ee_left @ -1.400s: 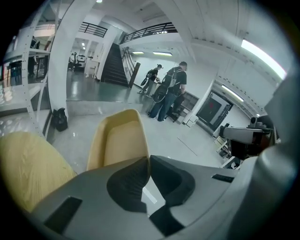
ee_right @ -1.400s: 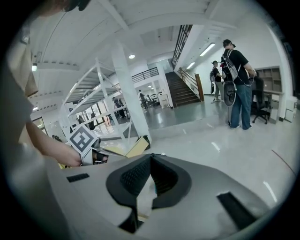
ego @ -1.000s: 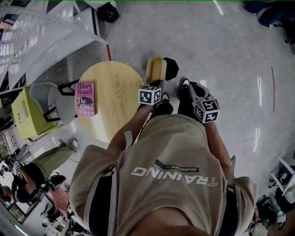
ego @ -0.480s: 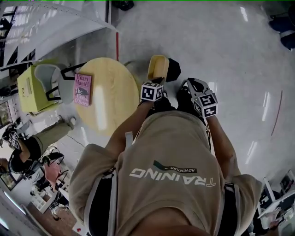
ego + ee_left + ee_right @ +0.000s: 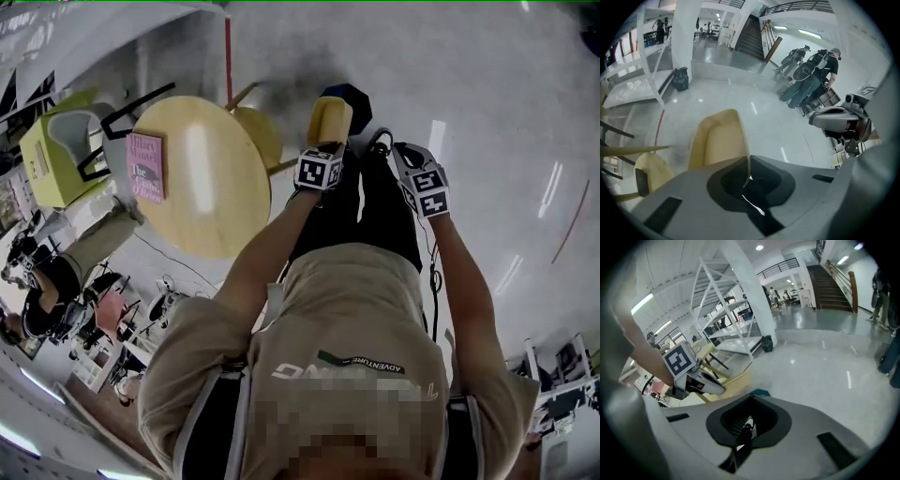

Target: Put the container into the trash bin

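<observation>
A round wooden table [image 5: 202,178] stands at the left, a pink book [image 5: 145,167] lying by its left edge. Further left is a lime-green and grey chair [image 5: 52,155]. A tan wooden chair [image 5: 258,131] sits just beside the table's far right rim, and a red floor line [image 5: 227,56] runs away beyond.

Tan printed T-shirt [image 5: 349,314], black trousers [image 5: 382,217]

Both arms stretched forward and down, left hand-held gripper [image 5: 326,148] clamped on the rim of the container [image 5: 330,120], right hand-held gripper [image 5: 388,150] alongside, jaws together, empty
</observation>
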Tool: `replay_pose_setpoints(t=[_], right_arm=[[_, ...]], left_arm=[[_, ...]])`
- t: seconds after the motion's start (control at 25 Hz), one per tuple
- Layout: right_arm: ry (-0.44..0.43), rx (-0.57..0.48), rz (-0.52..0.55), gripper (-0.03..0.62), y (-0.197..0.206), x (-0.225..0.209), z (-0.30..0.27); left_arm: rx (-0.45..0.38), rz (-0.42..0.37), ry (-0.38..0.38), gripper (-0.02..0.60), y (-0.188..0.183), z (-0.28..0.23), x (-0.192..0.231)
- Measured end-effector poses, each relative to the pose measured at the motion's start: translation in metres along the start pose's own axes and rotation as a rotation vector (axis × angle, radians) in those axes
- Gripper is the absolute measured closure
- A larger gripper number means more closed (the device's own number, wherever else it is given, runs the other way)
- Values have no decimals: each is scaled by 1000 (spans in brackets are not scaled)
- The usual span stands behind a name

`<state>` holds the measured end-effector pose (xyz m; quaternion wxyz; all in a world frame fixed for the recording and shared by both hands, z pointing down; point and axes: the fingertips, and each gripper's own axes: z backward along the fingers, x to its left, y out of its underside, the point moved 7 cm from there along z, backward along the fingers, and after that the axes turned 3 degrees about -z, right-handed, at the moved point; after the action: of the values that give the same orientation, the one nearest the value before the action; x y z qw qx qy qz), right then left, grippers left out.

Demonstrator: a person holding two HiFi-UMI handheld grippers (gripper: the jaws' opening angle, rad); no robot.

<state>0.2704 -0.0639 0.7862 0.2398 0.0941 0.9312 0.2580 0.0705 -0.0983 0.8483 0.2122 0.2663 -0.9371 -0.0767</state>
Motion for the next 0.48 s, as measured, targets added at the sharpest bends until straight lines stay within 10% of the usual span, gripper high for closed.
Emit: replay_pose_setpoints(t=[0.48], right_arm=[[-49,194,18,595,69,-61,-171]], left_arm=[[134,42,-8,557,32,-169,72]])
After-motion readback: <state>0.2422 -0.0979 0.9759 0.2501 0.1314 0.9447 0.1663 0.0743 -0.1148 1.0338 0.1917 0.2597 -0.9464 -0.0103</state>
